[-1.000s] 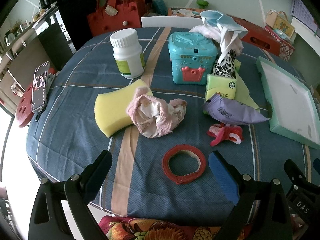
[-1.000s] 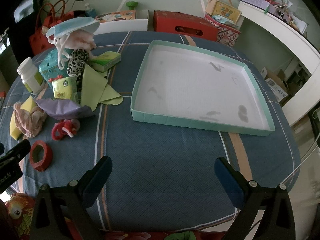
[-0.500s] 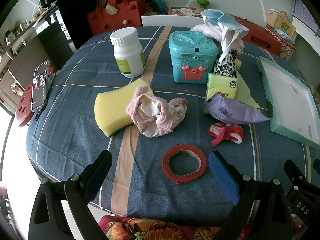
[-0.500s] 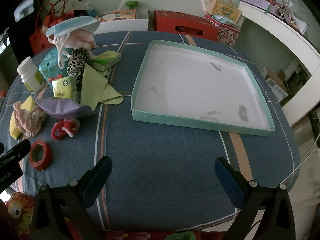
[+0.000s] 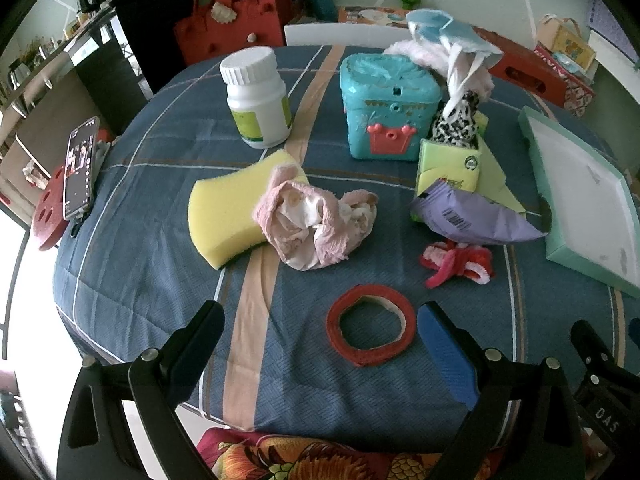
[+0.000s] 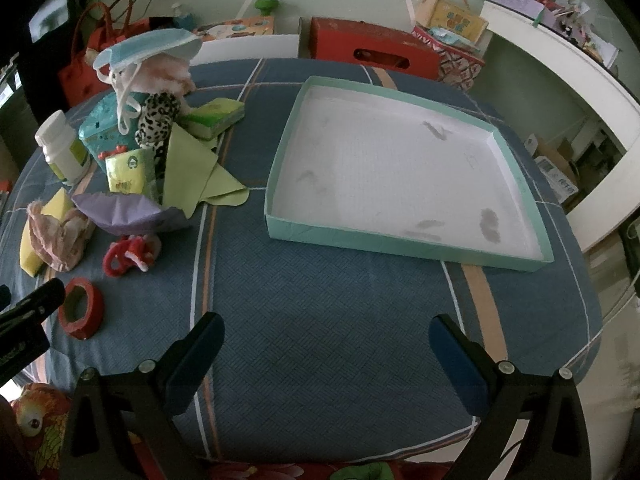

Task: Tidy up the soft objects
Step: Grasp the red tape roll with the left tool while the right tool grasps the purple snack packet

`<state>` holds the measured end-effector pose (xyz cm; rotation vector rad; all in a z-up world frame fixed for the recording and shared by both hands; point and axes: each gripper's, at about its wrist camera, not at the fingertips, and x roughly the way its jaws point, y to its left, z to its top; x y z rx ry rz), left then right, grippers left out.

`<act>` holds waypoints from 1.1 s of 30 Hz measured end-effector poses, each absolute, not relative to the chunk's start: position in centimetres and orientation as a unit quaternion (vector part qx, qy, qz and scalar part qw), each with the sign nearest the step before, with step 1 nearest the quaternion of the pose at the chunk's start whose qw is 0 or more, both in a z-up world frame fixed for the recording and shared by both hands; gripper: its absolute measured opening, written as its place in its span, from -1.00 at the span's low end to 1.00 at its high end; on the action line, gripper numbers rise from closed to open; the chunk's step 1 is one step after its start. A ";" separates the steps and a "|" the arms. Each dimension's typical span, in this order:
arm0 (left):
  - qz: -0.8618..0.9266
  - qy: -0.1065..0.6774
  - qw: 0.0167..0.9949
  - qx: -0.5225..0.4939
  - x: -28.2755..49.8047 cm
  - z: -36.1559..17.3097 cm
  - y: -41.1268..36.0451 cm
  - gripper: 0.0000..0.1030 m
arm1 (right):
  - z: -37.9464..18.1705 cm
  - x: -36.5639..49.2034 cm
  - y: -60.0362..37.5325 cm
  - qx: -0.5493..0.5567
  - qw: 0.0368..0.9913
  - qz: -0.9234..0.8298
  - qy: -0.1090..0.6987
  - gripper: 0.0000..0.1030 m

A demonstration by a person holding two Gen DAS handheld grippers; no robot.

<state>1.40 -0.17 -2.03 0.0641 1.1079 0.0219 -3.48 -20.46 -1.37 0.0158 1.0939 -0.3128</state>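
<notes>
A crumpled pink cloth lies against a yellow sponge in the middle of the blue table. A red and white fuzzy scrunchie lies to its right, below a purple pouch. A face mask and a leopard plush sit behind a teal box. My left gripper is open and empty near the table's front edge, by a red tape ring. My right gripper is open and empty in front of an empty green tray.
A white pill bottle stands at the back left. A green tissue pack and a green cloth lie beside the teal box. A phone rests at the table's left edge. Red bags and boxes stand behind the table.
The left view has shifted slightly; things on the table have not moved. Both grippers stay open.
</notes>
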 end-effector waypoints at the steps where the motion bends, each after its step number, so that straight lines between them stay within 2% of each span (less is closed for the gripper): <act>1: 0.012 0.531 0.847 0.030 1.8 -2.2 -0.2 0.89 | -1.4 -3.4 -20.4 0.008 0.841 -0.146 0.521 1.00; 8: 0.023 0.588 0.808 0.017 4.1 -4.5 -0.4 0.89 | -1.9 -2.2 -20.3 0.064 0.835 -0.095 0.538 1.00; 17: 0.009 0.603 0.797 0.026 4.6 -5.6 -2.0 0.87 | -3.3 -0.5 -19.8 0.124 0.823 -0.059 0.551 1.00; 19: 0.006 0.609 0.793 0.025 4.8 -6.0 -2.5 0.70 | -3.4 -0.4 -19.9 0.136 0.823 -0.058 0.549 1.00; 33: -0.016 0.617 0.787 0.004 6.5 -7.5 -3.8 0.18 | -4.8 2.0 -19.5 0.174 0.821 -0.037 0.543 1.00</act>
